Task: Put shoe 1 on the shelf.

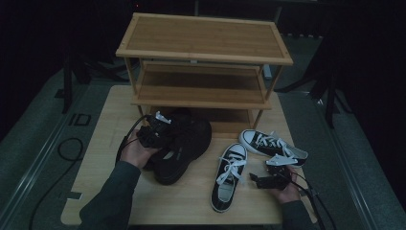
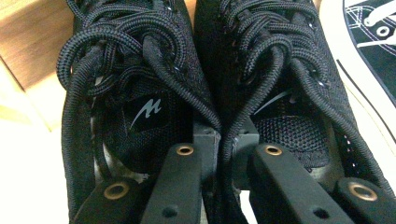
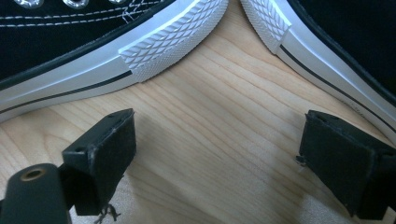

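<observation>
Between the black shoes (image 2: 196, 93), left tongs (image 2: 226, 140) pinch their inner sides together.

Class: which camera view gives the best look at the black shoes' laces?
The left gripper view: the black shoes' laces lie close up, each braided strand distinct. In the high view the black shoes are a dark mass, laces indistinguishable. The right gripper view shows white-soled sneakers instead.
</observation>
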A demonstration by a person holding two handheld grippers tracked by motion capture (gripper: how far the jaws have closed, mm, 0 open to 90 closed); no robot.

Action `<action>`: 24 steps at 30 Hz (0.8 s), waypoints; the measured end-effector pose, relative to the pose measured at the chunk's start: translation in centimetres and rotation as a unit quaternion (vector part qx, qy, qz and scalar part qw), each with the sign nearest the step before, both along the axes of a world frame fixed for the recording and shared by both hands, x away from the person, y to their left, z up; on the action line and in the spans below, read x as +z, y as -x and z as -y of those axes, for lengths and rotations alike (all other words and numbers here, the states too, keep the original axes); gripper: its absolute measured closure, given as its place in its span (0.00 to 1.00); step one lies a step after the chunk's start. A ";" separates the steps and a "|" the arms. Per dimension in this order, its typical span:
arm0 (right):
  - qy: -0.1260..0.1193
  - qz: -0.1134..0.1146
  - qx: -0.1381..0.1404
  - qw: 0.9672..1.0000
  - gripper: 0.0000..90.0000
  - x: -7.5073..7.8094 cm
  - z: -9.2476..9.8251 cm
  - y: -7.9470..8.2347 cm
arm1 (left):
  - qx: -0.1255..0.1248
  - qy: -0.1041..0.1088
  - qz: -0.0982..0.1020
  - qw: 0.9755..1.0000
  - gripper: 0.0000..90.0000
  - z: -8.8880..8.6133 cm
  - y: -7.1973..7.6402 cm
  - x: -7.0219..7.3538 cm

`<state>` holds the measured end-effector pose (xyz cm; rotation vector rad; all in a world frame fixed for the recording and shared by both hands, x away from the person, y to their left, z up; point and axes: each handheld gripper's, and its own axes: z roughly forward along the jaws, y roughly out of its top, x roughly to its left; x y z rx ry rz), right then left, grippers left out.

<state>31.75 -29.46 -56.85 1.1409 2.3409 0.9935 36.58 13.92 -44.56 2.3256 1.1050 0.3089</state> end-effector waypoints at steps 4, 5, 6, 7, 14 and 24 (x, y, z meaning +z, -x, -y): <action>0.000 0.000 0.000 1.000 0.12 0.0 0.0 0.0 | 0.003 -0.003 0.000 1.000 0.94 0.1 -0.6 0.0; 0.000 0.000 0.000 1.000 0.12 0.0 0.0 0.0 | 0.005 -0.002 0.000 1.000 0.94 0.2 -0.7 0.0; 0.000 0.000 0.000 1.000 0.12 0.0 0.0 0.0 | 0.005 -0.002 0.000 1.000 0.94 0.2 -0.7 0.0; 0.000 0.000 0.000 1.000 0.12 0.0 0.0 0.0 | 0.006 -0.006 0.002 1.000 0.94 0.3 -1.0 -0.1; 0.000 0.000 0.000 1.000 0.12 0.0 0.0 0.0 | 0.001 -0.010 0.007 1.000 0.94 0.6 -1.9 -0.3; 0.000 0.000 0.000 1.000 0.12 0.0 0.0 0.0 | -0.006 -0.012 0.021 1.000 0.94 1.5 -3.8 -0.8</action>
